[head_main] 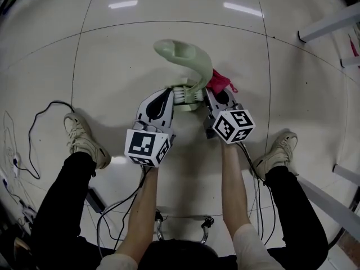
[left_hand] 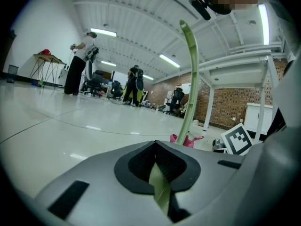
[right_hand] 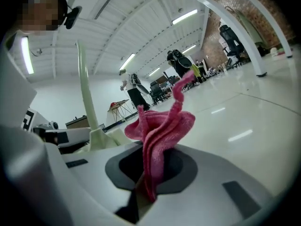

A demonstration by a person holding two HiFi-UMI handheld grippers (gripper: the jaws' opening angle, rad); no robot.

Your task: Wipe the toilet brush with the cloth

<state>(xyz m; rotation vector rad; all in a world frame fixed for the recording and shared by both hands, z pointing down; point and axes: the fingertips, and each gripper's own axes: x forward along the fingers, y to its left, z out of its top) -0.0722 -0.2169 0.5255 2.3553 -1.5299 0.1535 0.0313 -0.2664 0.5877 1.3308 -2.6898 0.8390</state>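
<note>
Two hand-held grippers side by side above a glossy tiled floor (head_main: 112, 49). Left gripper (head_main: 167, 94): jaws pressed together on a thin pale-green part of the toilet brush (head_main: 194, 61). The brush's curved handle rises ahead of and above these jaws, and its white bristles (head_main: 185, 94) lie between the two grippers. Right gripper (head_main: 218, 94): jaws clamped on the pink cloth (head_main: 220, 80), which bunches up out of the jaw tips, just beside the brush handle on the right gripper's side. One shoe (head_main: 84, 139) stands outboard of the left gripper, the other shoe (head_main: 275, 153) outboard of the right.
</note>
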